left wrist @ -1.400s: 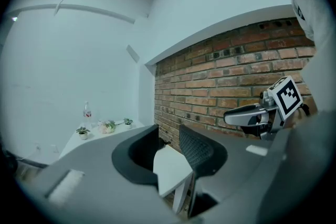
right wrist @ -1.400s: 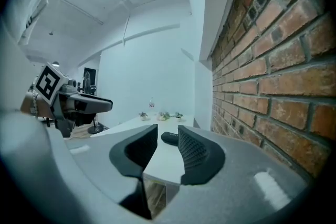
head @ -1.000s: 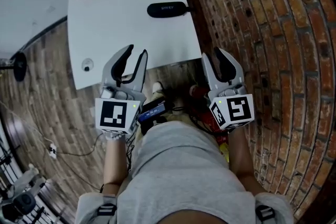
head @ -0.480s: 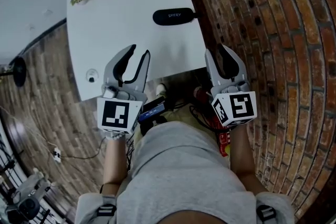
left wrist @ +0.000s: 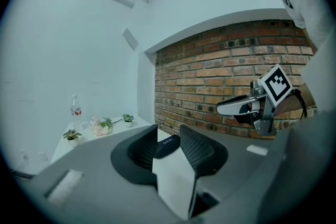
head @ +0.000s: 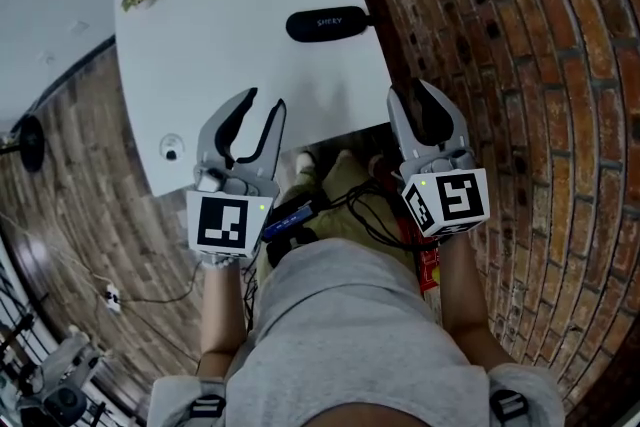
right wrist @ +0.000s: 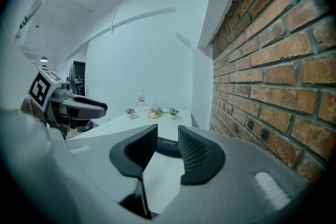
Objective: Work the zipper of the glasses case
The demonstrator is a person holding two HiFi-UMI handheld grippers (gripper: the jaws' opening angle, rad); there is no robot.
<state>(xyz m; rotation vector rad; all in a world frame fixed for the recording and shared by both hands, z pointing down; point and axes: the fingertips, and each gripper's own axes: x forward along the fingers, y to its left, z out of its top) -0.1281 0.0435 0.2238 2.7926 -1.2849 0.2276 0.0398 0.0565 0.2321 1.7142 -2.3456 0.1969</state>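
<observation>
Black case was left untouched. Left gripper, just widened, and right gripper were brought nearer, open and empty.

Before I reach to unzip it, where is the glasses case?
Head view: the glasses case lies on the white table, near its right edge beside the brick wall.

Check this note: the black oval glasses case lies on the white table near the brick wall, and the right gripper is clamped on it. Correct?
Wrong on the grip. The right gripper view shows the right gripper with jaws apart and nothing between them; the black oval glasses case lies untouched farther off, on the white table near the brick wall.
</observation>
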